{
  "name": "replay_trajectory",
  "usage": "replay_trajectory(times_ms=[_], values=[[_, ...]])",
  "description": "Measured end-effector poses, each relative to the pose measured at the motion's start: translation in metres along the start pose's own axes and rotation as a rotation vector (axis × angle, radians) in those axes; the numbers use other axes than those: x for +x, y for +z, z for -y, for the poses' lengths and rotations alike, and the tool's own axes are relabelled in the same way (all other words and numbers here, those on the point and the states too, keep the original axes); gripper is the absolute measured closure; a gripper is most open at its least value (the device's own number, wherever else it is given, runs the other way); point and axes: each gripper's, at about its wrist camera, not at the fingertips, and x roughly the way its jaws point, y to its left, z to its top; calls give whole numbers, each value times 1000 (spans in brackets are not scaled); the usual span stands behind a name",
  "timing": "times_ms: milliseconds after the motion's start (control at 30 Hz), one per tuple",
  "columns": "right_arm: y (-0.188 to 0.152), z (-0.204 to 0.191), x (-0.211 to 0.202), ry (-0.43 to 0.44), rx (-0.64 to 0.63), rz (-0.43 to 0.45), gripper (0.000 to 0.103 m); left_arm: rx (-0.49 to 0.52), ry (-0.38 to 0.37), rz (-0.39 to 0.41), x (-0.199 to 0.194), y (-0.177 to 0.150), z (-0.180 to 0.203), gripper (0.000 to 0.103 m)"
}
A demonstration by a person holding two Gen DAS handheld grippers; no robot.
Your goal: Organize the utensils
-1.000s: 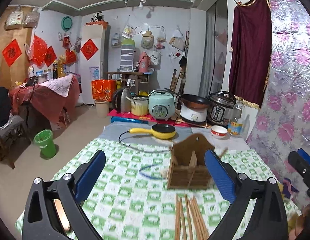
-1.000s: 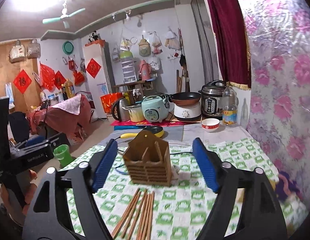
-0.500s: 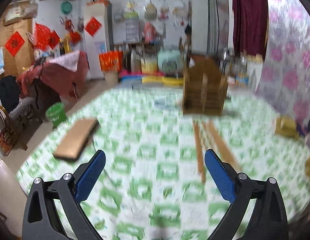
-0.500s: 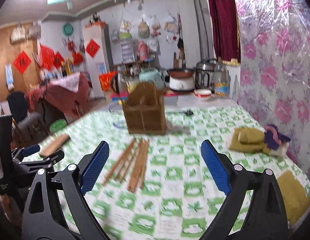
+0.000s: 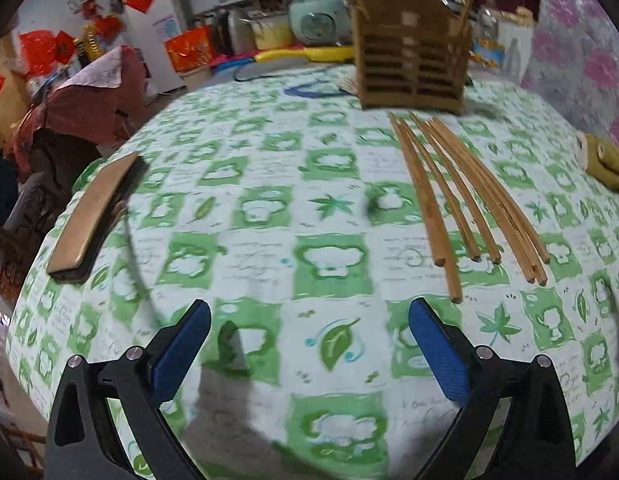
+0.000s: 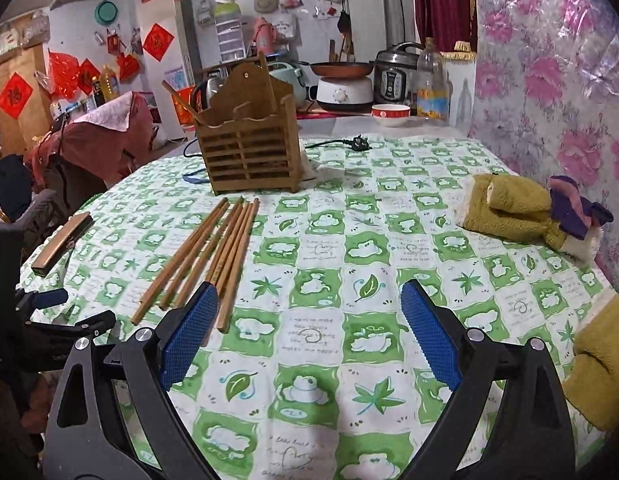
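Observation:
Several wooden chopsticks lie side by side on the green-and-white tablecloth, in front of a brown slatted wooden utensil holder. My left gripper is open and empty, low over the cloth, with the chopstick ends ahead to its right. In the right wrist view the chopsticks lie ahead to the left and the holder stands behind them with one stick in it. My right gripper is open and empty; its left finger is near the chopstick ends.
A flat brown bar lies near the table's left edge. Olive and purple cloths lie at the right by the floral wall. A black power plug, a bowl and cookers stand behind. The left gripper's body shows at far left.
Both grippers have tilted down and dropped toward the tablecloth. The chopsticks and holder now sit higher and closer in both views. Both jaws stay open.

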Motion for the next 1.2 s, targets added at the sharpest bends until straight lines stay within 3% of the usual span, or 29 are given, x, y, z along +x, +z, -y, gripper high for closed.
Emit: replay_trajectory(times_ms=[233, 433, 533, 600, 767, 1033, 1200], values=[[1, 9, 4, 37, 37, -13, 13, 132, 45, 3, 7, 17, 34, 6], [1, 14, 7, 59, 63, -28, 13, 143, 49, -6, 17, 31, 40, 5], [0, 13, 7, 59, 55, -31, 13, 115, 58, -14, 23, 36, 32, 4], [0, 11, 8, 60, 45, -35, 13, 39, 82, -29, 28, 39, 12, 5], [0, 11, 12, 70, 42, -52, 13, -112, -32, -88, 36, 39, -23, 5], [-7, -14, 41, 116, -88, -240, 14, -82, -38, -88, 37, 40, -16, 5], [-10, -26, 50, 80, -150, -280, 19, -81, -38, -87, 37, 39, -17, 5]])
